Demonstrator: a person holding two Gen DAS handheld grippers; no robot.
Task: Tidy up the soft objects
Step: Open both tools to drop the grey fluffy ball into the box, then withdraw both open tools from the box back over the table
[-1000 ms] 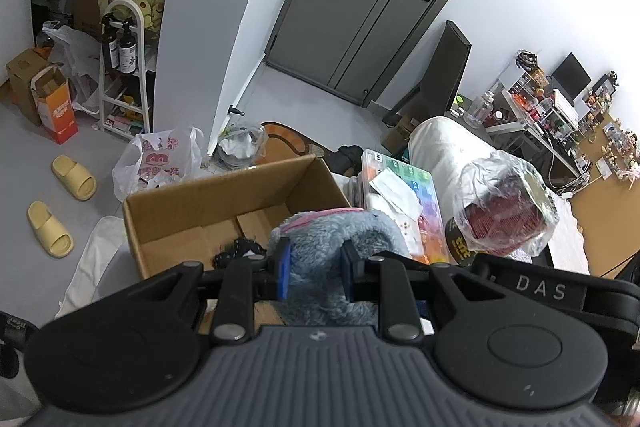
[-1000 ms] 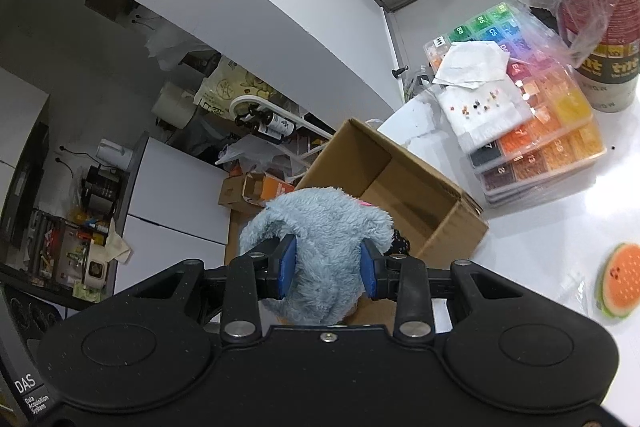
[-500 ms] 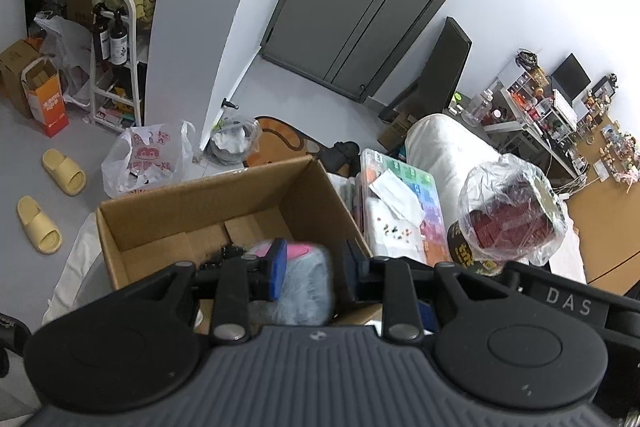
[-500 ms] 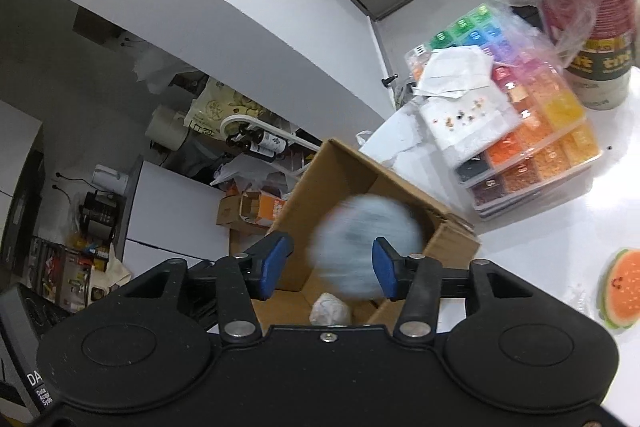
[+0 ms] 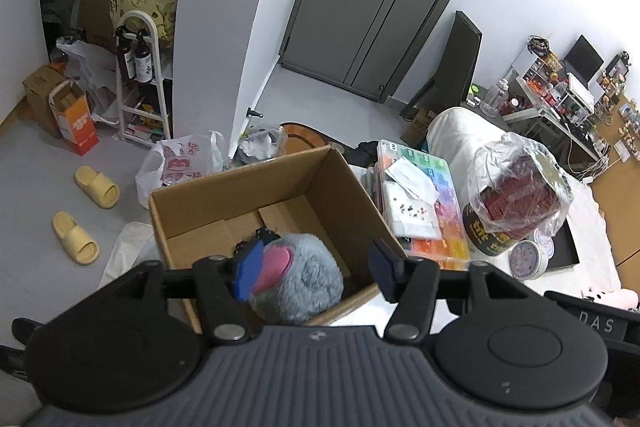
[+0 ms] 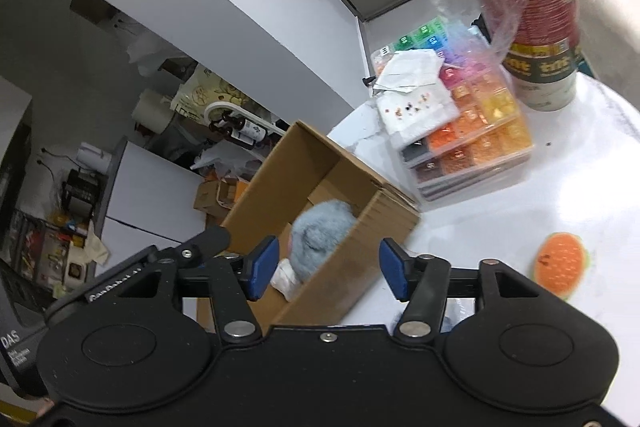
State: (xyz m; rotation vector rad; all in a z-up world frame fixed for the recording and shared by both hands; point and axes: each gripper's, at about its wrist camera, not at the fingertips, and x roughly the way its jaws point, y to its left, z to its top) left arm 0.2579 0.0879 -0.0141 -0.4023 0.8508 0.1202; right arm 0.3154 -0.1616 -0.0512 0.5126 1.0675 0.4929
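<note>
With the fluffy grey-blue plush toy [image 5: 298, 281] lying released in the open brown cardboard box [image 5: 256, 183], both hand-held grippers, left [image 5: 316, 269] and right [image 6: 326, 269], have just opened wide, and the round orange knitted watermelon-slice toy [image 6: 562, 263] lies on the white bench just right of the right one.

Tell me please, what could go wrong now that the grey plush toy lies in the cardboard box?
1. The left gripper, its jaws just opened, has one pad very close to the grey plush toy; pulling back could snag the fur.
2. The cardboard box seems to stand near the white table's edge; a bump might push it off.
3. The watermelon-slice toy might be forgotten.
</note>
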